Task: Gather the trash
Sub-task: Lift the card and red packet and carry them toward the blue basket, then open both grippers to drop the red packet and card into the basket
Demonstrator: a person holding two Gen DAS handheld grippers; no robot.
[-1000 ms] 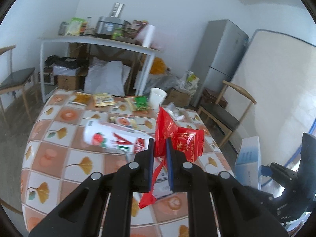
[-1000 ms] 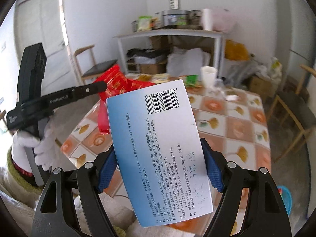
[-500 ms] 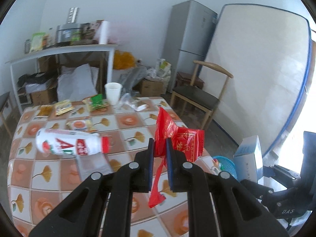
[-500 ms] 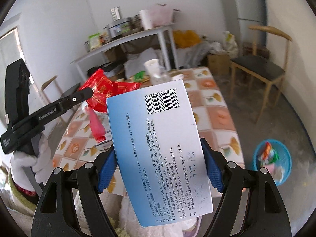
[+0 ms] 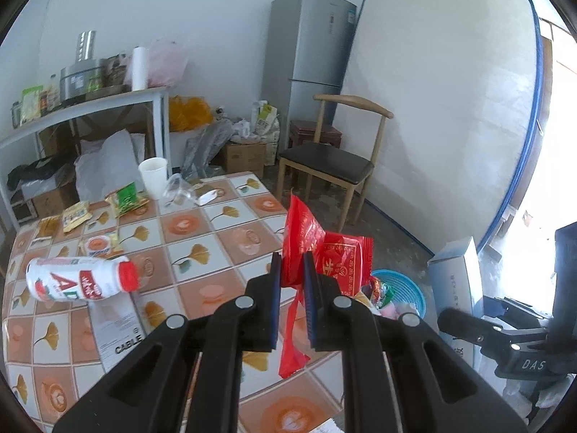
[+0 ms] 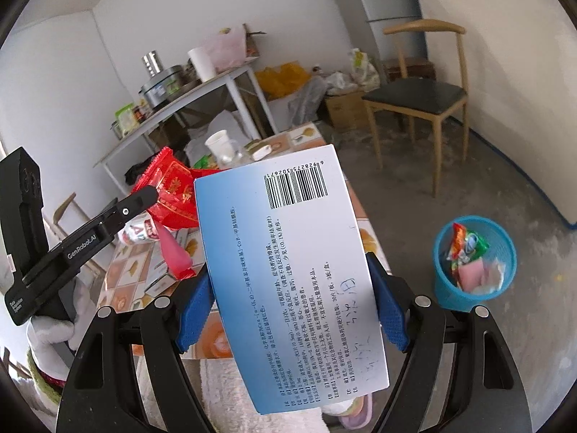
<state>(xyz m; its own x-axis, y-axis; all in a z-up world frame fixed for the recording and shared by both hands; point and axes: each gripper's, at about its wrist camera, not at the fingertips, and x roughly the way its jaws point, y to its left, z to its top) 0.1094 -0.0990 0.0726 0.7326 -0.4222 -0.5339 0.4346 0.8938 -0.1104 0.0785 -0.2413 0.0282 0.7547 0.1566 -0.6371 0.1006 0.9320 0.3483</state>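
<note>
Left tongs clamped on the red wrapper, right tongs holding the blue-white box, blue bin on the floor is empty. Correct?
Not quite: the blue bin is not empty. The right wrist view shows wrappers already inside it. The rest holds: the left tongs are clamped on the red wrapper, and the right tongs hold the blue-white box.

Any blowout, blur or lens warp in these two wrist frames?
Left wrist: doorway at the right edge is blown out to white; mattress edges bow from fisheye. Right wrist: evenly lit, print on the blue-white box is sharp, blue bin contents slightly smeared, black vignette in the corners.
</note>
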